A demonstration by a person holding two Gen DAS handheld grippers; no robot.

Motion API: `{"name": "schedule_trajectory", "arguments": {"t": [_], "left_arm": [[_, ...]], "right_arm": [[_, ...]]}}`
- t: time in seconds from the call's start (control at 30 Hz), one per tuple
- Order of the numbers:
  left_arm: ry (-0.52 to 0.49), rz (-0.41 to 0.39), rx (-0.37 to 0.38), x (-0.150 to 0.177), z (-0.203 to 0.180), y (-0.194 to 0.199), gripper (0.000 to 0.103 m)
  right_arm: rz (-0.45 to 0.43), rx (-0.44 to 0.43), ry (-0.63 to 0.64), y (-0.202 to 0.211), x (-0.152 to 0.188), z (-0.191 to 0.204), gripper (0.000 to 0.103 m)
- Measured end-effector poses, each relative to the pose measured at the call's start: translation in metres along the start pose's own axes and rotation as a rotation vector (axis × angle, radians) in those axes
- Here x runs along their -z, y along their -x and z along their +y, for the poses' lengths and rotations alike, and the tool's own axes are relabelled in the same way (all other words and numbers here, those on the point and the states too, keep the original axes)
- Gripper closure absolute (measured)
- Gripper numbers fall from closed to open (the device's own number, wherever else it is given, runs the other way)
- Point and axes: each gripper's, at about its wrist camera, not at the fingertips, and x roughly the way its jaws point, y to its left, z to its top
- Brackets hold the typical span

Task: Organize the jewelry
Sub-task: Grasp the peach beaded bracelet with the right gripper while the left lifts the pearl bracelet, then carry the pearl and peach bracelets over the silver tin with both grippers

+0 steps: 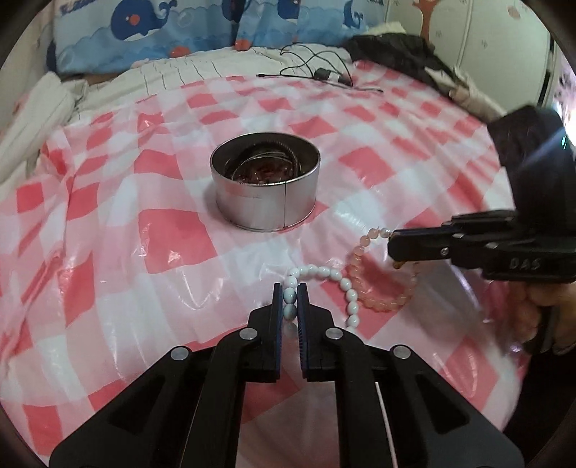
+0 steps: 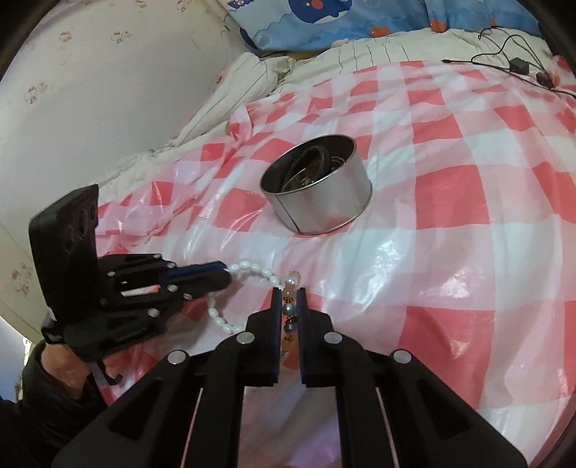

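Note:
A white bead bracelet (image 1: pixel 338 277) lies on the pink checkered sheet (image 1: pixel 162 230), and my left gripper (image 1: pixel 289 292) is shut on its near beads. Overlapping it to the right is a pink bead bracelet (image 1: pixel 381 306); my right gripper (image 1: pixel 392 248) comes in from the right and pinches its far side. In the right wrist view the right gripper (image 2: pixel 289 293) is shut on the pink bracelet (image 2: pixel 289 342), with grey and peach beads between the pads. The left gripper (image 2: pixel 225 275) holds the white bracelet (image 2: pixel 219 318) beside it. A round metal tin (image 1: pixel 264 201) (image 2: pixel 324 205) holding dark jewelry stands just beyond.
The sheet covers a bed. At the far edge lie a black cable with a charger (image 1: pixel 324 75), dark clothing (image 1: pixel 403 57) and a whale-print pillow (image 1: pixel 144 32). A hand (image 2: pixel 68 367) grips the left tool's handle. A wall (image 2: pixel 108 90) runs along the left.

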Motion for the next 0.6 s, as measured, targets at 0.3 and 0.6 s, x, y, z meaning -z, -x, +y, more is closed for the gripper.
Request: {"name": "schedule_trajectory", "arguments": {"t": [0.3, 0.6], "left_arm": [[-0.004, 0.063, -0.097, 0.002, 0.006, -0.012, 0.095], [-0.117, 0.079, -0.223, 0.007, -0.007, -0.022, 0.052]], "right_arm": [[0.022, 0.144, 0.051, -0.006, 0.001, 0.003, 0.053], [0.077, 0.342, 0.263, -0.028, 0.011, 0.021, 0.054]]}}
